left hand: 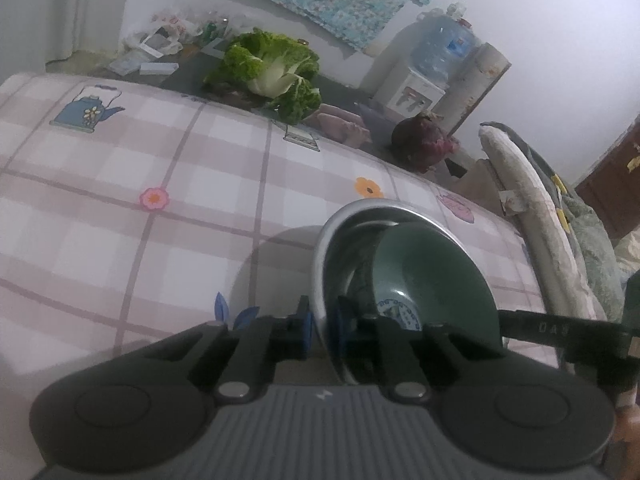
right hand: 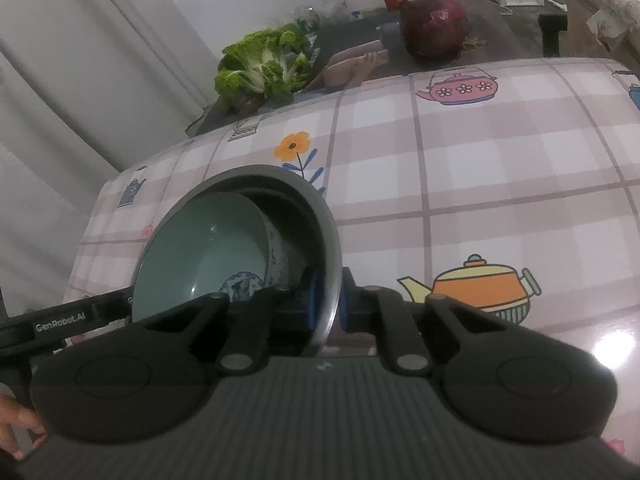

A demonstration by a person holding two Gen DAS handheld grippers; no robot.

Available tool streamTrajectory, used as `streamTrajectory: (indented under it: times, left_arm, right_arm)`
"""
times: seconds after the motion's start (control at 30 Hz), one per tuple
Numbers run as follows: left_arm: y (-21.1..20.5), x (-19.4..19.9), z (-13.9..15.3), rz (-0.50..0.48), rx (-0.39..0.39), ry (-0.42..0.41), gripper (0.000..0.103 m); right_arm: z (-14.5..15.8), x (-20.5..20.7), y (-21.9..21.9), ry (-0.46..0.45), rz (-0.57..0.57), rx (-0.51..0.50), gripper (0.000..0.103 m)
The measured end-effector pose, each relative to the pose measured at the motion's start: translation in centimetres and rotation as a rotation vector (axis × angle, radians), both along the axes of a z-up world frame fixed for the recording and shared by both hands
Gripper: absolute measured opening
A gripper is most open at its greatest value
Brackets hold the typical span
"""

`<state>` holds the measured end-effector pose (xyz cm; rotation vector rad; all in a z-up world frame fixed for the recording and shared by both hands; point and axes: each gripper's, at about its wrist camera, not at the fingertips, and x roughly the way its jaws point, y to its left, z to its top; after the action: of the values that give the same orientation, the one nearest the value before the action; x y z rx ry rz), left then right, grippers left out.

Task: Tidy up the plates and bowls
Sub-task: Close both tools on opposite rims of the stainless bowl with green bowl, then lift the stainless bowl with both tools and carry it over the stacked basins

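Steel bowl (left hand: 332, 240) pinched at opposite rims by both hand-held grippers.

Left hand-held gripper (left hand: 320, 322) and right hand-held gripper (right hand: 329, 300) angled downward over the counter (right hand: 500, 184); their bodies hid the green bowl (left hand: 432, 272)'s near side.

Brushed metal bowl (left hand: 320, 256), glossy glazed ceramic bowl (right hand: 200, 252), shiny plastic tablecloth (right hand: 500, 184)

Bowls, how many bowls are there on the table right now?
2: a metal bowl on the checked tablecloth, its rim pinched by the left gripper and right gripper, and a green bowl tilted inside it. More underneath could be hidden.
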<state>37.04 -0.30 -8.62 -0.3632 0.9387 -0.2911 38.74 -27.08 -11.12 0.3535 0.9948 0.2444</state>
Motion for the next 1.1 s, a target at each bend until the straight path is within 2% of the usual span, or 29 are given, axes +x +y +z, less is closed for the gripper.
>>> streamTrajectory:
  times: [0.1, 0.6, 1.1]
  left_arm:
    - [0.3, 0.0, -0.1, 0.007, -0.021, 0.006, 0.012]
    - [0.5, -0.7, 0.5, 0.021, -0.019, 0.018, 0.012]
    - [0.3, -3.0, 3.2, 0.012, -0.028, -0.02, 0.012]
  right_arm:
    - [0.0, -0.1, -0.1, -0.003, -0.002, 0.01, 0.01]
    - [0.7, -1.4, -0.4, 0.004, -0.01, 0.067, 0.01]
    - [3.2, -3.9, -0.8, -0.029, -0.008, 0.078, 0.011]
